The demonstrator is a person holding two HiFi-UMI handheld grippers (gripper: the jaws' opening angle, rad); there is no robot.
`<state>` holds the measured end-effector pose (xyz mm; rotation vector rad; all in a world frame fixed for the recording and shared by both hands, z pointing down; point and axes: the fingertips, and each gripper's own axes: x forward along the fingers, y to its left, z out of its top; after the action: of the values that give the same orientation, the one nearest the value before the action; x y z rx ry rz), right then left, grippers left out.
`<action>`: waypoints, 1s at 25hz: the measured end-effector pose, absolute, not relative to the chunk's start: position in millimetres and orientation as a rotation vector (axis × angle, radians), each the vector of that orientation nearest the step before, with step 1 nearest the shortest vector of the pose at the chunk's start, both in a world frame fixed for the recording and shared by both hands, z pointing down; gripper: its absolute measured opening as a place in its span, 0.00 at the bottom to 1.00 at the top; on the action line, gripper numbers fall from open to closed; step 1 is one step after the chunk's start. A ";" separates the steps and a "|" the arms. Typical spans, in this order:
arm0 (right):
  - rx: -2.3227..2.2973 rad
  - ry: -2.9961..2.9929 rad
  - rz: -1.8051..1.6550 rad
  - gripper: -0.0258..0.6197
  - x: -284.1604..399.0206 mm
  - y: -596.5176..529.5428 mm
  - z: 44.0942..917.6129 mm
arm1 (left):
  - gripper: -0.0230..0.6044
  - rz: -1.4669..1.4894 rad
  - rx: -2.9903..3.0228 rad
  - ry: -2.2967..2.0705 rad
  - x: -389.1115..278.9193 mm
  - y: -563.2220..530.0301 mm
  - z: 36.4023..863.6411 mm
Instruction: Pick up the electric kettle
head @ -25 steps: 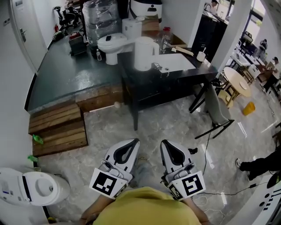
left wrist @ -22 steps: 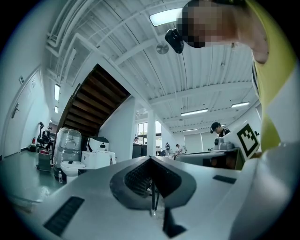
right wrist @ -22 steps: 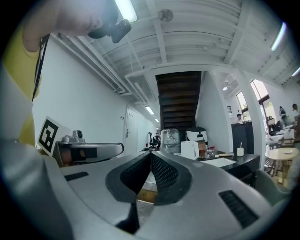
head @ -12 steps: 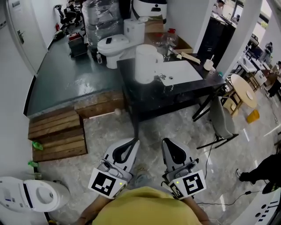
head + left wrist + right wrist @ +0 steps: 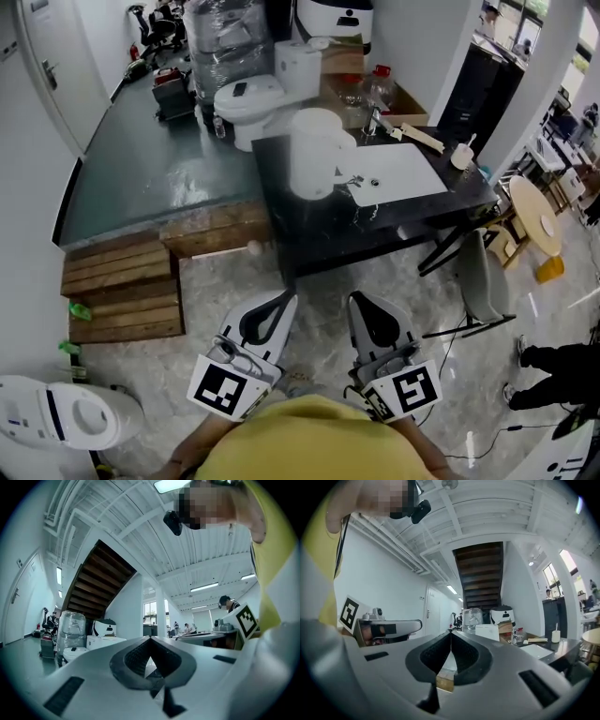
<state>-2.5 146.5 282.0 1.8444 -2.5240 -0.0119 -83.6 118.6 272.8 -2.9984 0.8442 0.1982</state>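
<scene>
In the head view we see the white electric kettle [image 5: 314, 153] on the near left corner of the black table [image 5: 375, 230]. It is well apart from both grippers and ahead of them. Our left gripper [image 5: 287, 301] and right gripper [image 5: 355, 300] point towards the table. The kettle stands upright, its long axis vertical; we cannot make out its spout or handle clearly.

In the left gripper view the jaws are clenched tip to tip, gripping nothing, and their bulk hides the kettle.

In the right gripper view the jaws are likewise pressed together and empty. The table's dark edge shows at the right, but we cannot pick out the kettle.
</scene>
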 end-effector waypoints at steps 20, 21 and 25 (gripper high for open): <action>1.840 -2.523 0.044 0.07 25.8 72.7 295.5 | 0.05 0.154 -3.038 0.863 -56.8 39.7 288.3; 1.846 -2.520 0.045 0.07 28.2 63.7 295.7 | 0.05 0.156 -3.040 0.851 -53.3 30.7 288.3; 1.871 -2.498 0.038 0.07 36.6 21.3 294.9 | 0.05 0.184 -3.073 0.815 -41.5 -10.2 285.5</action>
<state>36.6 21.3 294.9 1.8711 -2.4975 0.0380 -41.5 -10.2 285.5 -3.0731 0.8154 0.1836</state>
